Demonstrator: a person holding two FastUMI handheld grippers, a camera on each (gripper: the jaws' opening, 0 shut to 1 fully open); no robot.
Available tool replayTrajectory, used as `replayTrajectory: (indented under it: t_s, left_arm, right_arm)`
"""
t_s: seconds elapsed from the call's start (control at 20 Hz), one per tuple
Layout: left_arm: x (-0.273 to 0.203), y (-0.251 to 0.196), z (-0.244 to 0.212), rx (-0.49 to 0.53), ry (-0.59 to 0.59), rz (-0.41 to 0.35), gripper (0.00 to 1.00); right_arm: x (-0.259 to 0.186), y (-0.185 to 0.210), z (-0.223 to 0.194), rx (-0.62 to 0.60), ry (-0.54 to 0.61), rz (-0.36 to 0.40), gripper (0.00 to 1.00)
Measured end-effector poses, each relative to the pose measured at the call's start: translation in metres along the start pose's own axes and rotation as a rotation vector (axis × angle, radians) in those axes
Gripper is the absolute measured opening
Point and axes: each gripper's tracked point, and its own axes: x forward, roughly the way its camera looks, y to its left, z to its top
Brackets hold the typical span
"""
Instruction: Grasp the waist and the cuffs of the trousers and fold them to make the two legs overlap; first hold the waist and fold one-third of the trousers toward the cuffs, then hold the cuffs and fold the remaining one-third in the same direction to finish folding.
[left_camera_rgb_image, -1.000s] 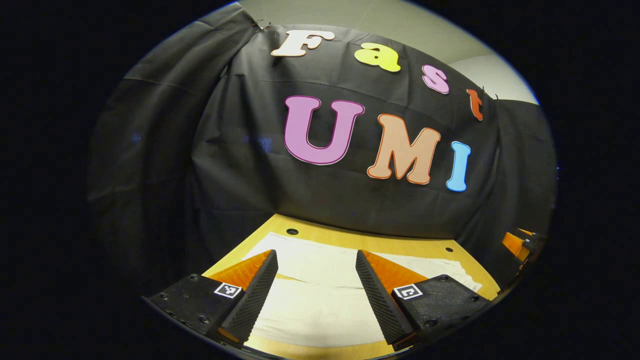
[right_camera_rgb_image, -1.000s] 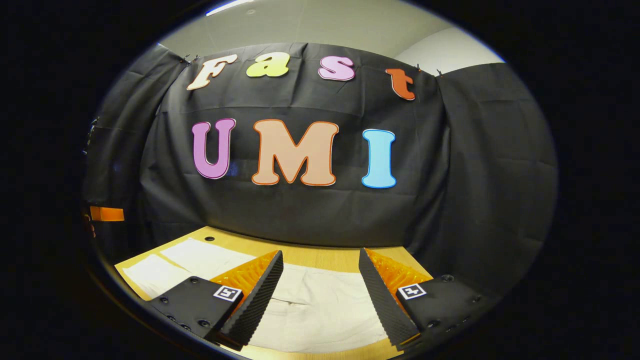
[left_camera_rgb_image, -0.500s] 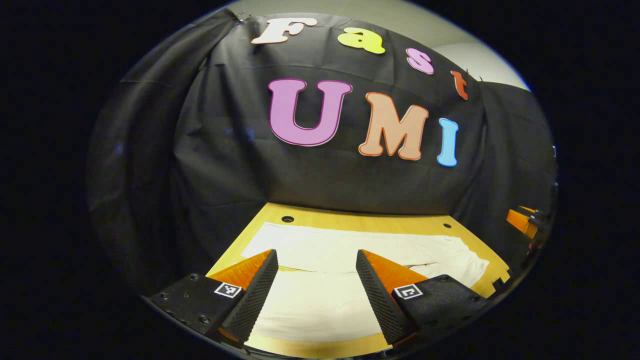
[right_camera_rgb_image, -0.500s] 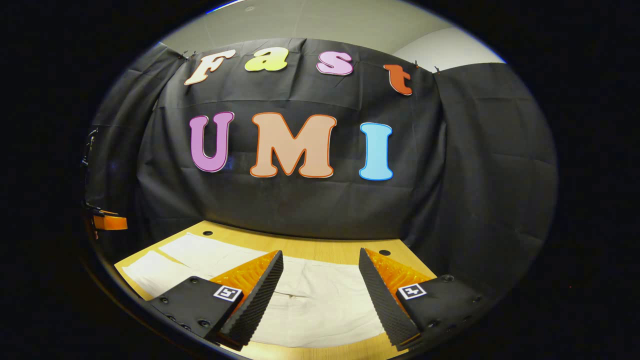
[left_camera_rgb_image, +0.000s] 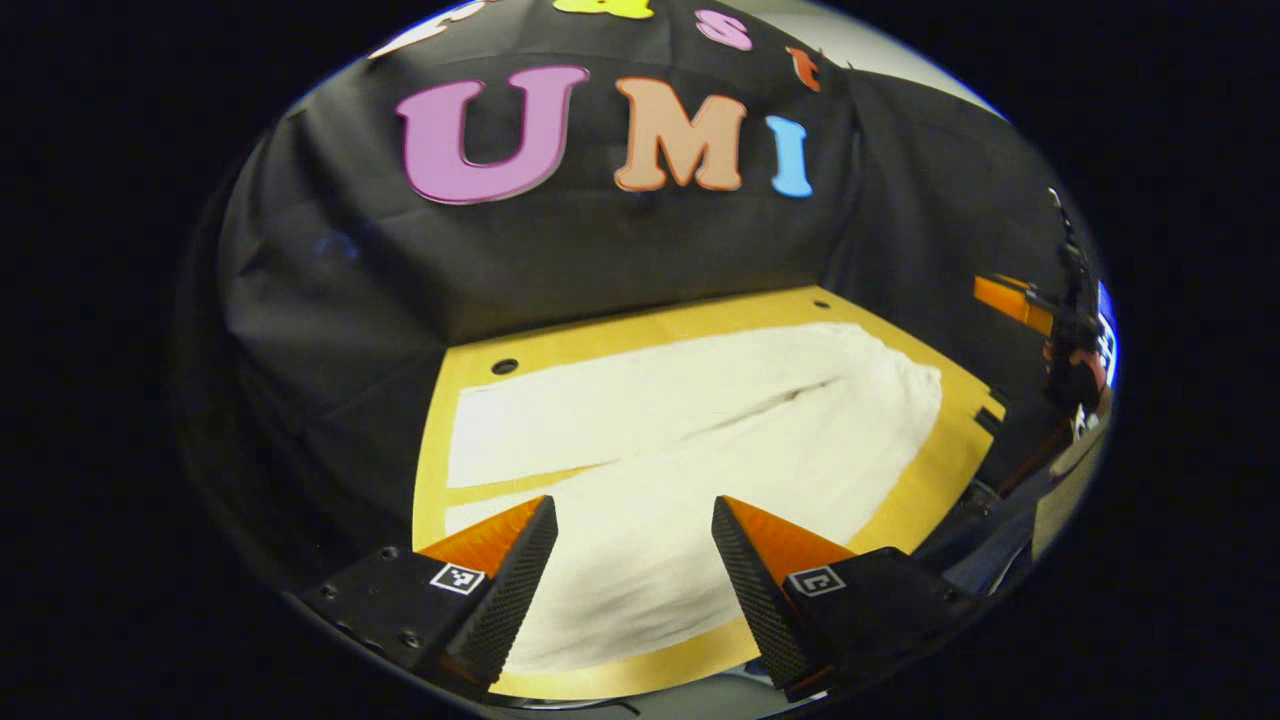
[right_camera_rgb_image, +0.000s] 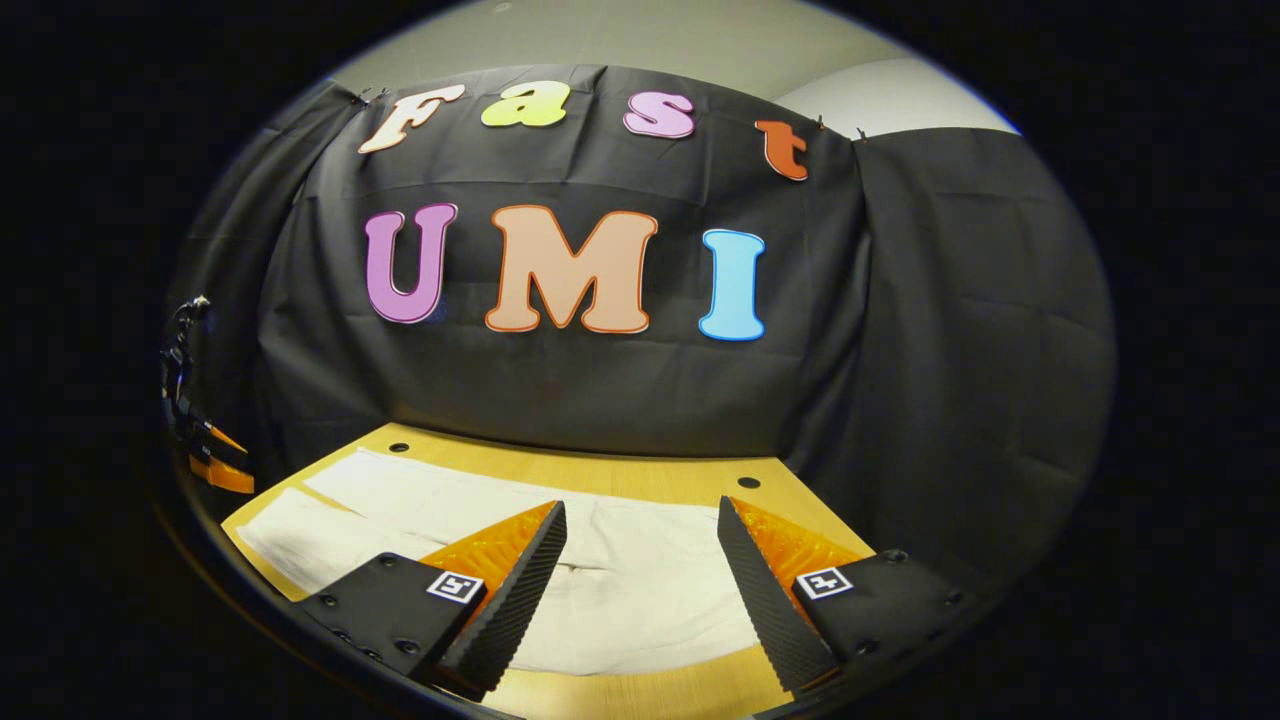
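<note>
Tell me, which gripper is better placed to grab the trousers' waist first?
Probably the right gripper: it hangs open above the wide waist end of the cream cloth trousers, while the left gripper hangs open above a leg near the cuffs.

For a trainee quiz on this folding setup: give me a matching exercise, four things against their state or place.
Column one:
1. trousers
2. left gripper
3. right gripper
4. table

Column two:
A. wooden, with small round holes near the far edge
B. open above the leg end of the garment
C. spread flat, legs side by side, not yet overlapped
D. open above the wider waist end

Pairs: 1-C, 2-B, 3-D, 4-A
</note>
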Motion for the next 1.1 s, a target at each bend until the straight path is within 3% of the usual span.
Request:
replayTrajectory:
  t_s: [0.25,0.5,0.75,0.95,1.1]
  left_arm:
    - [0.008,-0.008,-0.086,0.242,0.315,-0.201,0.92]
    - [-0.001,-0.009,-0.141,0.427,0.535,-0.363,0.89]
    - [-0.008,0.009,-0.176,0.592,0.680,-0.382,0.87]
    - [-0.007,0.016,-0.181,0.628,0.716,-0.386,0.77]
    - [-0.006,0.023,-0.186,0.670,0.739,-0.387,0.75]
  right_arm:
    - [-0.006,-0.003,-0.014,0.018,0.055,-0.022,0.98]
    - [-0.008,-0.008,-0.026,0.022,0.099,-0.051,0.98]
    - [-0.013,-0.008,-0.040,0.001,0.127,-0.072,0.97]
    - [-0.013,-0.007,-0.050,-0.006,0.154,-0.082,0.97]
    - [-0.015,-0.009,-0.054,-0.012,0.166,-0.089,0.98]
